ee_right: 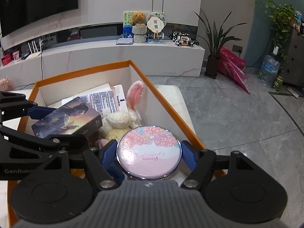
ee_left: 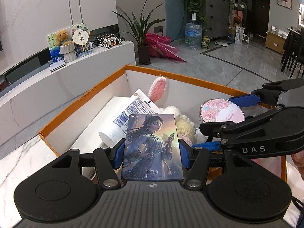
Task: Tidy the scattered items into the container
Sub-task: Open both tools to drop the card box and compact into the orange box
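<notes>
An orange-rimmed white box (ee_left: 83, 102) (ee_right: 165, 98) stands on a marble table. Inside lie a white Vaseline tube (ee_left: 131, 112) (ee_right: 106, 100) and a crocheted bunny (ee_left: 182, 123) (ee_right: 117, 121) with pink ears. My left gripper (ee_left: 151, 153) is shut on a card box (ee_left: 152, 148) (ee_right: 68, 119) printed with a painted figure, held over the box interior. My right gripper (ee_right: 149, 152) (ee_left: 218, 127) is shut on a round pink floral compact (ee_right: 149, 152) (ee_left: 221, 112), held over the box's near right part, beside the card box.
A low white TV bench (ee_right: 121, 55) (ee_left: 95, 62) with a teddy bear (ee_right: 139, 26), fans and toy cars runs behind the box. A potted plant (ee_right: 214, 43), a pink bag and a water jug (ee_right: 268, 70) stand on the grey tiled floor to the right.
</notes>
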{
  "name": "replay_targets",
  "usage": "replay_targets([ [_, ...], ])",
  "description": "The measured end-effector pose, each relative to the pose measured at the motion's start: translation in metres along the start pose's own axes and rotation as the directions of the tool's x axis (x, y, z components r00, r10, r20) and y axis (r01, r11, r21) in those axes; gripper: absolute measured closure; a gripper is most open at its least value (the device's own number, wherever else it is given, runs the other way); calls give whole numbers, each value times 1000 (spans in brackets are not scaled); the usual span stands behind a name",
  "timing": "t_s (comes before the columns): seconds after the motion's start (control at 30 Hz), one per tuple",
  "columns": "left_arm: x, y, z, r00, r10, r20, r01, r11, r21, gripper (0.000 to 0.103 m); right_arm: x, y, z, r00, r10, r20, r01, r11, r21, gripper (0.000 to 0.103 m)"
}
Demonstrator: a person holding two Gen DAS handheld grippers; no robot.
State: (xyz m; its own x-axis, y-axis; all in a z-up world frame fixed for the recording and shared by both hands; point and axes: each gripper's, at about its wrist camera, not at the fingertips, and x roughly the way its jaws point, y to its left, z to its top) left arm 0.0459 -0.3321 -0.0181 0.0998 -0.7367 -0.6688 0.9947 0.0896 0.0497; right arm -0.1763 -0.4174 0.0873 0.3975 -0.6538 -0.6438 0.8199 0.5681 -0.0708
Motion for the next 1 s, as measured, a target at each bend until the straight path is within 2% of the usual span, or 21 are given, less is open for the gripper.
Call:
replay_targets([
  [0.4, 5, -10, -4, 999, 10, -48, -8, 999, 51, 37, 7, 4, 0, 996, -21, -92, 15, 997, -70, 28],
  [0.9, -1, -9, -4, 999, 1, -38, 0, 1000, 20, 35, 3, 1, 1, 995, -19, -97, 14, 999, -44, 26],
  [1.0, -5, -8, -2, 1000, 1, -24, 0, 1000, 13, 32, 0, 0, 4, 996, -11, -89, 9, 1000, -30, 25],
])
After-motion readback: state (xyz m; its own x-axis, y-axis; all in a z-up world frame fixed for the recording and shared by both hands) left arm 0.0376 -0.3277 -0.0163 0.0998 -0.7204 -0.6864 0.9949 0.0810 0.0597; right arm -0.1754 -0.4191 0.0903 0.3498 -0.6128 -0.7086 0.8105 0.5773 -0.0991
